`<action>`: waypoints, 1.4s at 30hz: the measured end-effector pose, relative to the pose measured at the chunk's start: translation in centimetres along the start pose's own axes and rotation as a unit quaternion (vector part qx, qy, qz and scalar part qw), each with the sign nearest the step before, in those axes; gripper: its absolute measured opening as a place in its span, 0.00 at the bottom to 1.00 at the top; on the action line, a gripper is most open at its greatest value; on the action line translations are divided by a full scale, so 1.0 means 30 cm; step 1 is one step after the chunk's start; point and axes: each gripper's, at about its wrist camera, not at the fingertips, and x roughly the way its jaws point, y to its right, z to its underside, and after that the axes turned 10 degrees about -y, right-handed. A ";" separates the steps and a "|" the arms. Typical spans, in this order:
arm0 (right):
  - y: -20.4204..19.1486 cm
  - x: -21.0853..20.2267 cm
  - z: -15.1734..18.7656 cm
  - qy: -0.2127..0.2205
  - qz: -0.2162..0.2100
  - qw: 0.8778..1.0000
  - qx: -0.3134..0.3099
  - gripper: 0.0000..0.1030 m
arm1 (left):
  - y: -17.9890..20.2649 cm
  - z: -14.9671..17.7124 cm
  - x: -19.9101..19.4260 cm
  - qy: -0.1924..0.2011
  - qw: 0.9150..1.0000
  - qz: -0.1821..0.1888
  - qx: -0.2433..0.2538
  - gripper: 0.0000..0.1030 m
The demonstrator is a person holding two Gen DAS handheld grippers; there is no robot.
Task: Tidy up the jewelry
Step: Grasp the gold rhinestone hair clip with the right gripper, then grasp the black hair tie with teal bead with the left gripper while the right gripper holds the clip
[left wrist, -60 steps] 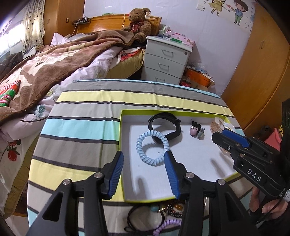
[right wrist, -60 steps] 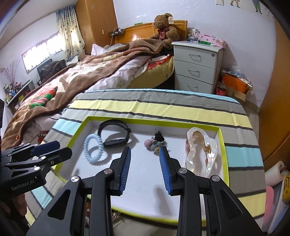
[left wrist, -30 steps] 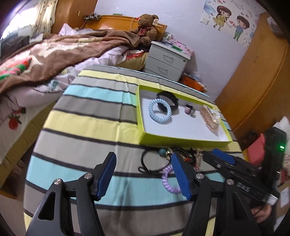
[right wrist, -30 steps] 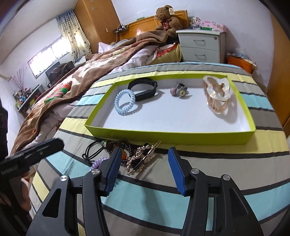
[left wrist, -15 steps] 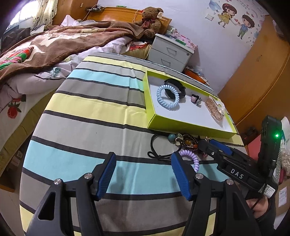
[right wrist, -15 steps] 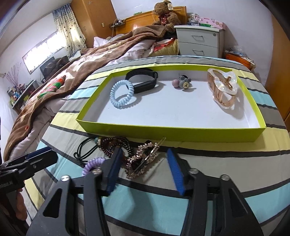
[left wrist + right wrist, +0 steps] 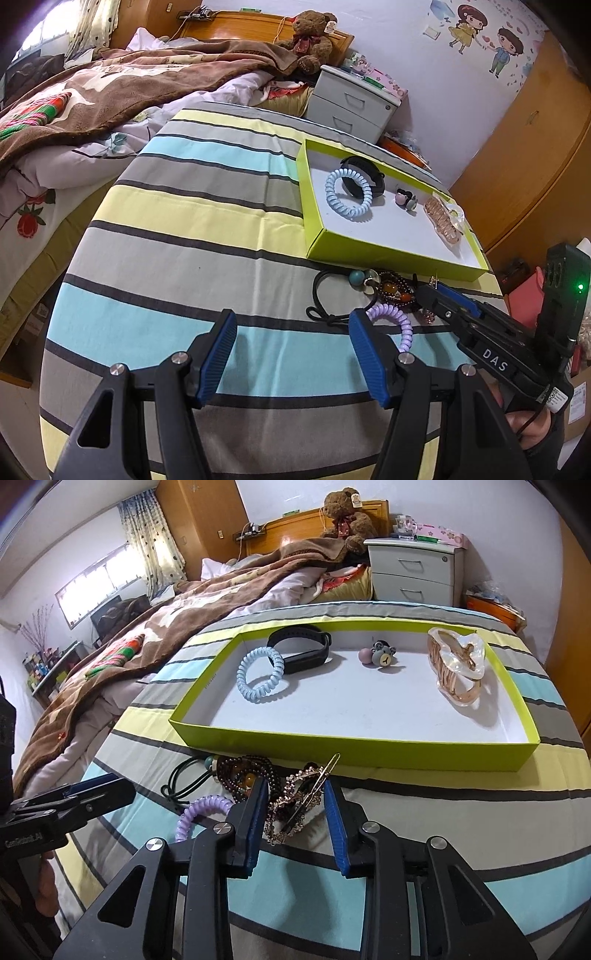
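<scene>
Jewelry pile (image 7: 258, 782) lies just outside the green tray's (image 7: 351, 751) near wall, my released right gripper (image 7: 293, 805) straddling the gold rhinestone hairpin (image 7: 295, 803), so I should clench on it alone, clear of the beads.

A bed with a rumpled brown blanket (image 7: 207, 602) runs along the left, a teddy bear (image 7: 347, 513) sitting against its wooden headboard (image 7: 258, 22). Beside it stands a grey bedside cabinet (image 7: 415, 572) with drawers, against a pale wall with a cartoon sticker (image 7: 487, 40). Daylight enters through a curtained window (image 7: 147, 550), and wooden wardrobe doors (image 7: 532, 147) fill the right.
</scene>
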 end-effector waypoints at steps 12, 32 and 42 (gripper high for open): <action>0.064 -0.112 0.040 0.040 0.004 0.999 0.020 0.31 | 0.029 -0.032 0.055 -0.012 0.999 -0.045 0.013 0.63; 0.123 -0.137 0.057 0.049 -0.010 0.998 0.039 0.31 | 0.184 -0.071 0.136 -0.026 0.991 -0.079 0.104 0.61; 0.138 -0.132 0.060 0.048 -0.013 0.998 0.046 0.31 | 0.222 -0.073 0.161 -0.025 0.984 -0.095 0.146 0.61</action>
